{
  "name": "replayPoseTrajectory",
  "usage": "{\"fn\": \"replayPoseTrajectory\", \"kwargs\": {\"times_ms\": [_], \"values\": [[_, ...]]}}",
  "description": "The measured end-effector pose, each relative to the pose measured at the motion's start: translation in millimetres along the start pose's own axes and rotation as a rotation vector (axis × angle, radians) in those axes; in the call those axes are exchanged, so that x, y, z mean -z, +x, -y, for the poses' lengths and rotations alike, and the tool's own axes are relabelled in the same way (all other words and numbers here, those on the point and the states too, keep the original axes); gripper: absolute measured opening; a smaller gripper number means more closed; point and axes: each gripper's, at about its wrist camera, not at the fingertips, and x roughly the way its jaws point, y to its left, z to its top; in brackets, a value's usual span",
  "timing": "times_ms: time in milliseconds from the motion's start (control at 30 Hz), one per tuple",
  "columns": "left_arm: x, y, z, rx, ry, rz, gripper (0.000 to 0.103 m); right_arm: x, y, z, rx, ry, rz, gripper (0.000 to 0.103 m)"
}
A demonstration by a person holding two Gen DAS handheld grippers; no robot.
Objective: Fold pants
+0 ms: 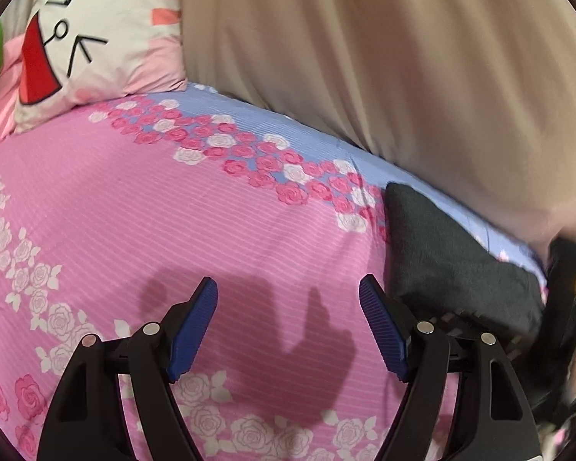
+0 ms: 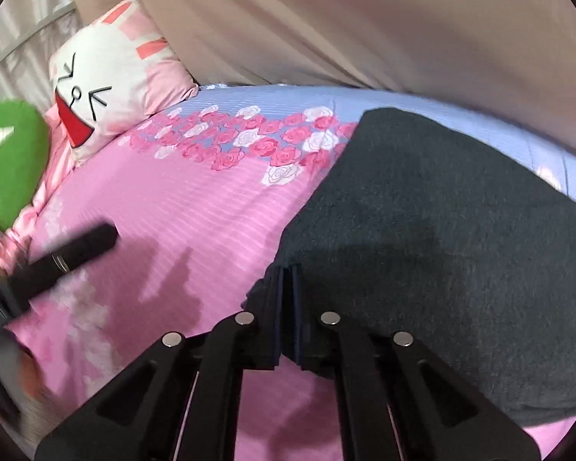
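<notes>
The dark grey pants [image 2: 441, 230] lie folded on the right of the pink rose-print bed sheet [image 2: 196, 215]. My right gripper [image 2: 286, 269] is shut, its pads pinching the near left edge of the pants. In the left wrist view the pants [image 1: 453, 265] sit to the right of my left gripper [image 1: 288, 284], which hangs open above bare pink sheet [image 1: 134, 211] with nothing between its blue pads [image 1: 194, 326]. The left gripper's blurred black body [image 2: 73, 253] shows at the left of the right wrist view.
A white and pink cartoon-face pillow [image 1: 92, 46] lies at the head of the bed, a green cushion [image 2: 11, 161] beside it. A beige curtain [image 1: 384, 57] hangs along the bed's far side, above the sheet's blue border [image 1: 288, 123].
</notes>
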Motion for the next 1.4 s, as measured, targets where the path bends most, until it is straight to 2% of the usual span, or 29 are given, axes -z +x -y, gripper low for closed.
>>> {"fn": "replayPoseTrajectory", "kwargs": {"times_ms": [67, 133, 200, 233, 300, 333, 367, 400, 433, 533, 600, 667, 733, 800, 867, 900, 933, 967, 1000, 1033, 1133, 1267, 1400], "values": [[2.8, 0.5, 6.4, -0.006, 0.031, 0.002, 0.074, 4.1, -34.1, 14.6, 0.067, 0.021, 0.078, 0.005], [5.4, 1.7, 15.7, -0.008, 0.066, 0.002, 0.074, 12.7, -67.6, 37.8, 0.199, 0.052, 0.152, 0.005], [9.3, 3.2, 27.3, -0.023, 0.113, 0.006, 0.074, 30.1, -105.4, 76.0, 0.342, 0.138, 0.209, 0.005], [11.3, 3.7, 32.5, -0.035, 0.135, 0.011, 0.074, 35.4, -112.9, 86.8, 0.386, 0.167, 0.217, 0.006], [15.7, 4.9, 43.9, -0.049, 0.182, 0.017, 0.076, 56.9, -119.5, 124.2, 0.504, 0.236, 0.176, 0.005], [17.3, 5.5, 47.8, -0.054, 0.196, 0.018, 0.077, 64.5, -113.6, 138.4, 0.514, 0.259, 0.144, 0.001], [18.8, 6.0, 51.1, -0.06, 0.206, 0.021, 0.077, 74.4, -109.5, 150.2, 0.446, 0.28, 0.146, 0.001], [20.6, 6.6, 55.2, -0.065, 0.223, 0.024, 0.077, 77.7, -114.5, 150.0, 0.424, 0.29, 0.17, 0.001], [22.2, 6.7, 58.1, -0.071, 0.238, 0.027, 0.077, 77.0, -118.8, 147.8, 0.42, 0.296, 0.162, 0.002], [27.6, 2.2, 66.4, -0.114, 0.27, 0.055, 0.077, 79.3, -147.1, 126.4, 0.413, 0.263, 0.223, 0.006], [32.3, -2.9, 71.1, -0.1, 0.27, 0.052, 0.079, 89.6, -163.8, 117.2, 0.44, 0.242, 0.255, 0.007], [39.7, -9.8, 77.8, -0.075, 0.267, 0.048, 0.082, 109.1, -180.8, 109.0, 0.487, 0.226, 0.278, 0.017], [51.1, -19.6, 86.6, -0.059, 0.271, 0.054, 0.087, 134.4, -193.5, 105.8, 0.506, 0.243, 0.302, 0.036], [63.4, -28.2, 94.5, -0.043, 0.276, 0.065, 0.087, 148.8, -197.7, 104.7, 0.488, 0.253, 0.306, 0.04], [75.6, -32.2, 101.1, -0.034, 0.276, 0.056, 0.09, 165.8, -203.5, 99.8, 0.484, 0.257, 0.303, 0.052], [84.2, -33.1, 104.5, -0.024, 0.28, 0.048, 0.092, 169.1, -205.6, 99.2, 0.476, 0.259, 0.303, 0.066], [91.4, -33.9, 107.0, -0.011, 0.292, 0.047, 0.092, 173.5, -213.8, 94.9, 0.477, 0.256, 0.339, 0.076], [96.4, -34.4, 108.9, -0.003, 0.307, 0.048, 0.092, 173.6, -214.9, 94.9, 0.487, 0.246, 0.361, 0.081], [98.9, -35.2, 113.3, -0.002, 0.333, 0.042, 0.092, 172.4, -214.7, 91.6, 0.496, 0.233, 0.372, 0.094], [100.6, -36.1, 115.9, -0.01, 0.346, 0.048, 0.092, 172.2, -214.4, 88.1, 0.506, 0.214, 0.37, 0.098], [102.5, -36.4, 118.1, -0.061, 0.35, 0.059, 0.092, 167.1, -206.0, 83.6, 0.539, 0.181, 0.342, 0.098], [100.7, -35.3, 113.3, -0.084, 0.321, 0.057, 0.092, 165.7, -201.0, 81.0, 0.553, 0.164, 0.316, 0.098], [101.3, -36.1, 113.2, -0.077, 0.319, 0.056, 0.092, 165.3, -192.2, 86.1, 0.598, 0.191, 0.262, 0.098]]}}
